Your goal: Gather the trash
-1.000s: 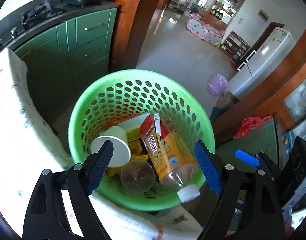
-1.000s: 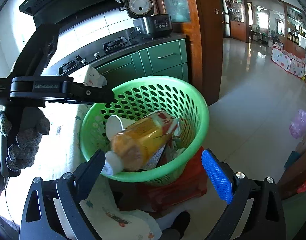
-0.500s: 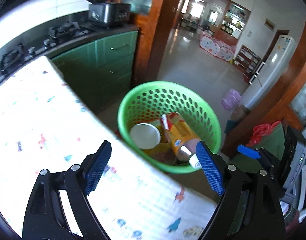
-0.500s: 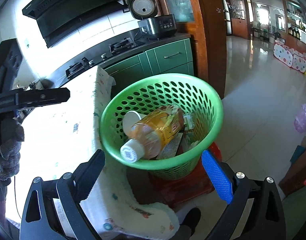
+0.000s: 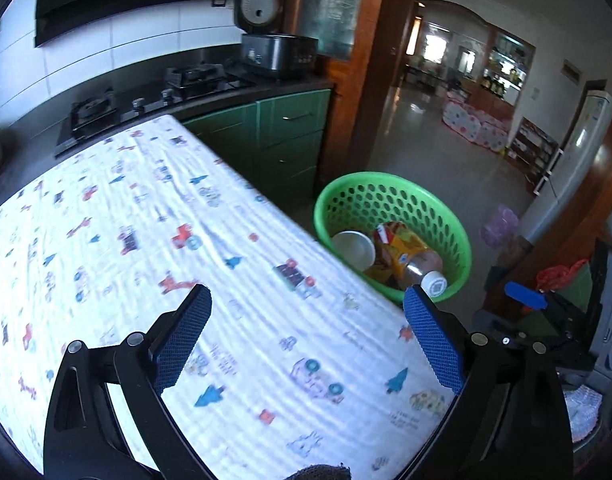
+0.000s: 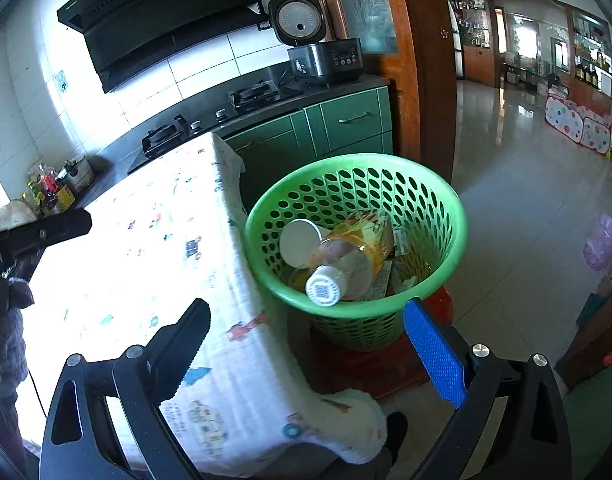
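A green perforated basket (image 6: 358, 159) stands on the floor past the table's end, also seen in the left wrist view (image 5: 386, 178). Inside lie an orange-labelled plastic bottle (image 6: 346, 264) with a white cap, a white paper cup (image 6: 299, 242) and other scraps. My left gripper (image 5: 306, 336) hovers over the patterned tablecloth (image 5: 165, 220); its jaws are opening and hold nothing. One black finger of it, in a gloved hand, shows at the left of the right wrist view (image 6: 45, 232). My right gripper (image 6: 306, 344) stands open and empty above the table's corner, short of the basket.
The basket rests on a red stool (image 6: 370, 364). Green cabinets (image 6: 346, 124), a gas hob (image 5: 193, 78) and a rice cooker (image 6: 326, 56) line the far wall. A pink bag (image 6: 604, 240) lies on the tiled floor, and a fridge (image 5: 574, 152) stands at the right.
My left gripper drew back from over the basket to above the table, its jaws spreading wider. The right gripper backed off a little. The bottle stays in the basket.
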The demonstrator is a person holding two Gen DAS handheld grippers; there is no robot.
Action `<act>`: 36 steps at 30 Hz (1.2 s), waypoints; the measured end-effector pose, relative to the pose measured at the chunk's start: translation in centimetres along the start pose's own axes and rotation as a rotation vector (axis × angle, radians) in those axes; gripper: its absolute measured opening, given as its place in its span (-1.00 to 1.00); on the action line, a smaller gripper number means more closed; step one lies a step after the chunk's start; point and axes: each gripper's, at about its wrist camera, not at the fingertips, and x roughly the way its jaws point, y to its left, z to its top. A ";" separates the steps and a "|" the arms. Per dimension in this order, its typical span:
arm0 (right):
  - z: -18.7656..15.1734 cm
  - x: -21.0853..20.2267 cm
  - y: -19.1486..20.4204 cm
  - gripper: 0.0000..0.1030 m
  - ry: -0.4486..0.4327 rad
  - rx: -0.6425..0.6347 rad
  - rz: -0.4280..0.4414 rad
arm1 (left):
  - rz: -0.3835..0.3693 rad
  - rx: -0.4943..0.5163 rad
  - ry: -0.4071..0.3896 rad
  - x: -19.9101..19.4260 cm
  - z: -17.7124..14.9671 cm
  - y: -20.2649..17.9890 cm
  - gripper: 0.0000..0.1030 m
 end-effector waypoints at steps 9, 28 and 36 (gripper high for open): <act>-0.2 -1.5 3.2 0.82 -0.014 -0.034 -0.002 | 0.123 -0.088 -0.034 -3.5 -3.3 3.5 0.88; -0.8 -2.4 7.8 0.82 -0.038 -0.096 0.041 | 0.306 -0.108 -0.167 -8.4 -7.7 5.8 0.88; -1.1 -2.5 9.1 0.83 -0.050 -0.126 0.033 | 0.309 -0.111 -0.188 -9.1 -8.2 5.9 0.90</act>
